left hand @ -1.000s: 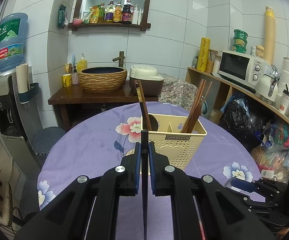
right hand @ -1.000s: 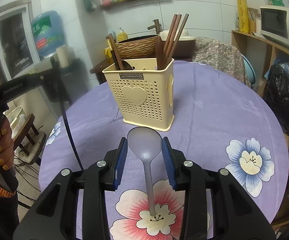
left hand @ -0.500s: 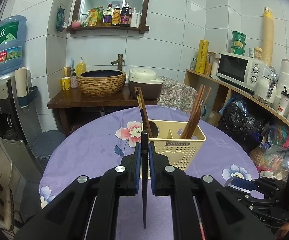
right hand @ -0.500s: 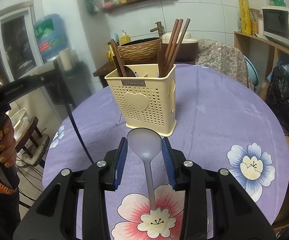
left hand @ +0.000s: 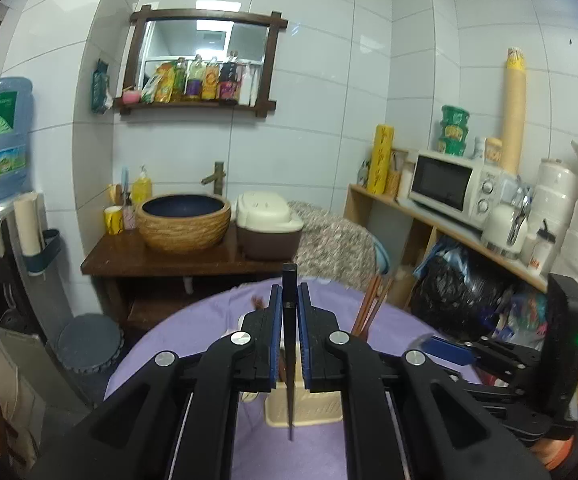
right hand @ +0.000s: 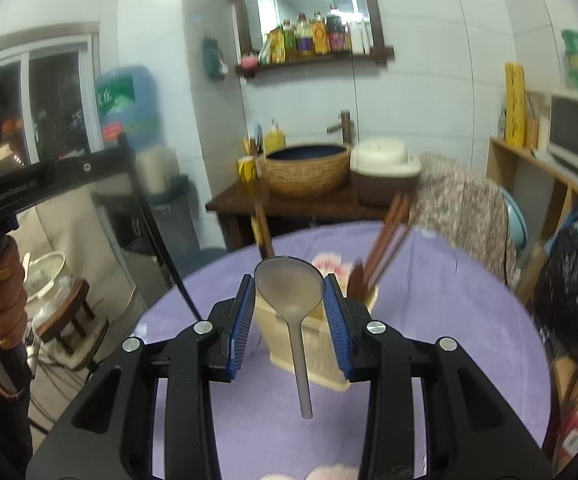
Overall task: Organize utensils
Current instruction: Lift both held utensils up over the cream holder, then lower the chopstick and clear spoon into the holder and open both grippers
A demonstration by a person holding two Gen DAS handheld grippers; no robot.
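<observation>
Left gripper (left hand: 289, 300) clamps 1 black chopstick (left hand: 289, 344); right gripper (right hand: 289, 300) clamps grey spoon (right hand: 291, 300) w/ handle down. Lower each straight into beige caddy (right hand: 317, 356), avoiding chopsticks already inside.

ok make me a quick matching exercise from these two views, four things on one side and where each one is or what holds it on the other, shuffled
Things:
1. grey spoon
2. black chopstick
3. brown chopsticks
4. microwave

Places:
A. on the wooden shelf by the right wall
B. shut in the left gripper
C. standing in the cream holder
D. shut in the right gripper

Pairs: 1-D, 2-B, 3-C, 4-A
</observation>
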